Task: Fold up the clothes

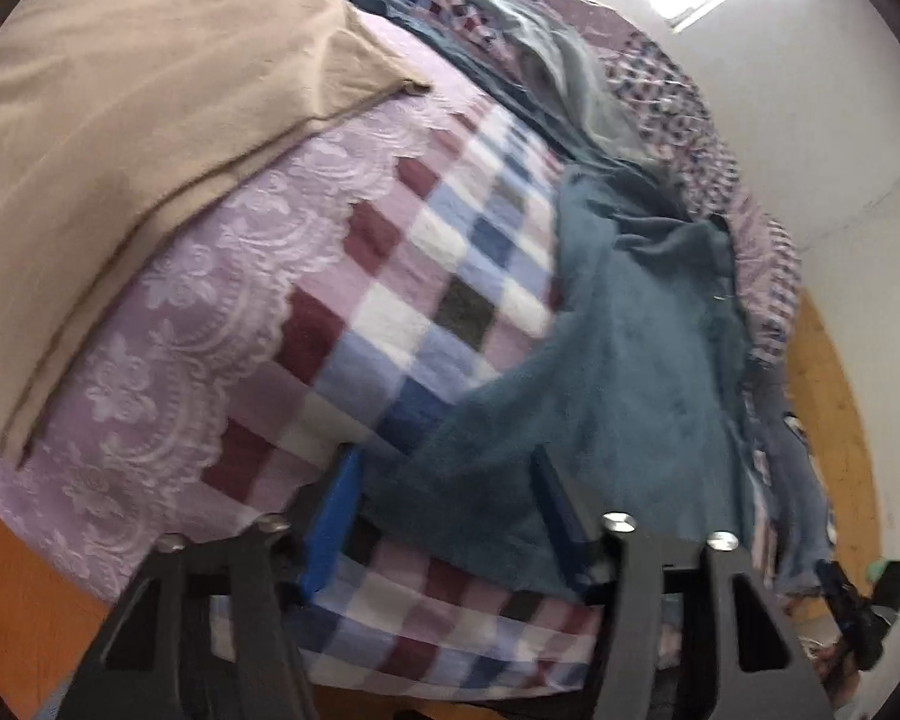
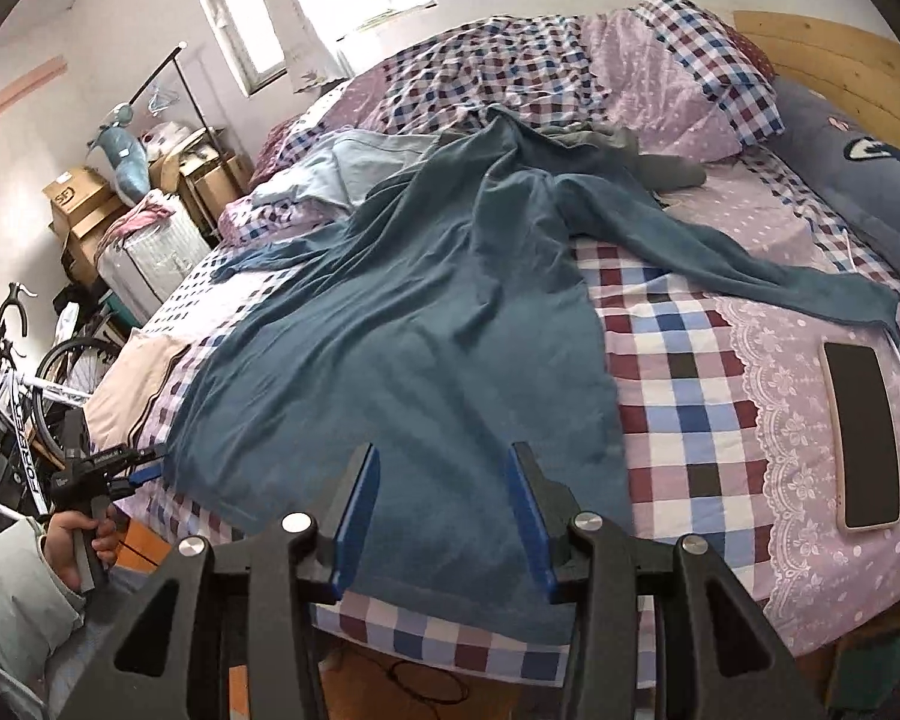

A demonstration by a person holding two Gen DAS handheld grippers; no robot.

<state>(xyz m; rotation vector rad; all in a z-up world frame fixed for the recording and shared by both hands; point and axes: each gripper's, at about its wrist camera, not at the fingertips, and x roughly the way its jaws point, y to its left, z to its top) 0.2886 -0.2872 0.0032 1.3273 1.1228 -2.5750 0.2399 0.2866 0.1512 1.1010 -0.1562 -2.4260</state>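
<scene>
A teal long-sleeved top (image 2: 426, 312) lies spread on the checked bedspread (image 2: 684, 396), one sleeve stretched to the right. My right gripper (image 2: 444, 519) is open, its blue pads (image 2: 354, 522) straddling the top's near hem. In the left wrist view the same teal top (image 1: 618, 360) reaches between the fingers of my open left gripper (image 1: 444, 510), at the hem's corner. The right wrist view also shows the left gripper (image 2: 144, 465) at the top's left hem corner, held by a hand (image 2: 81, 540).
A phone (image 2: 861, 438) lies face up on the lace-edged lilac part at right. A beige cloth (image 1: 120, 138) lies at the bed's left edge. More clothes (image 2: 354, 162), a pillow (image 2: 690, 78) and a dark cushion (image 2: 858, 180) sit further back. A bicycle (image 2: 18, 384) and boxes (image 2: 90, 204) stand left of the bed.
</scene>
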